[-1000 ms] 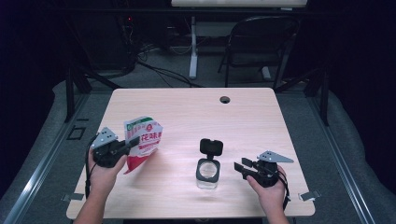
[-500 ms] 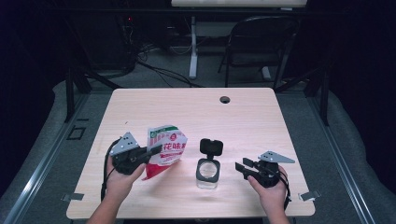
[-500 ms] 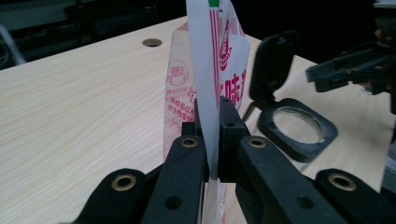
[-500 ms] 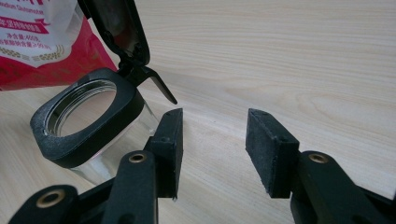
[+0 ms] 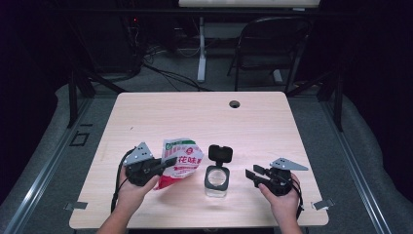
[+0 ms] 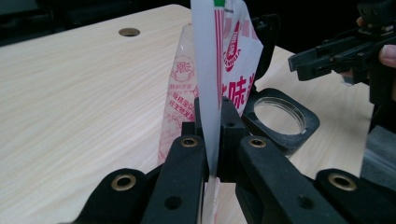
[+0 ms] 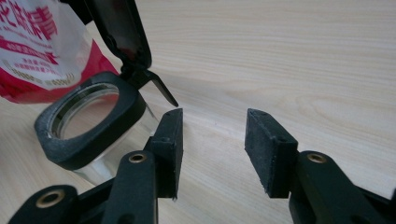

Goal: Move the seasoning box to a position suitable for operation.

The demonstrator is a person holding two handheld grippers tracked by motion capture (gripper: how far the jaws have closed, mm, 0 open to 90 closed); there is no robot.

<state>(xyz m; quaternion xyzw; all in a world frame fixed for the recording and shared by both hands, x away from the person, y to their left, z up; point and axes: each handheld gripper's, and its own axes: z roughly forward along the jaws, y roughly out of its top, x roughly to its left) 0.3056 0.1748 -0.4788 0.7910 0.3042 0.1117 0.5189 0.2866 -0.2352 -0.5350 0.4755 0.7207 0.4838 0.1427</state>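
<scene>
A red-and-white printed plastic pouch is clamped by its edge in the left gripper, just beside the clear square jar with an open black flip lid. The right gripper is held apart, empty, near the jar. If the pouch is tipped off-centre, contents may be spilled on the pale wooden table, or the jar knocked over.

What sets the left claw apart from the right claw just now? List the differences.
The left claw is shut on the red-and-white pouch, pinching its flat edge; the right claw stands open with nothing between its pads. The left claw holds its load up beside the clear jar, whose black lid is flipped open; the right claw points at that jar from the other side without touching it. Both are black and hand-held.
</scene>
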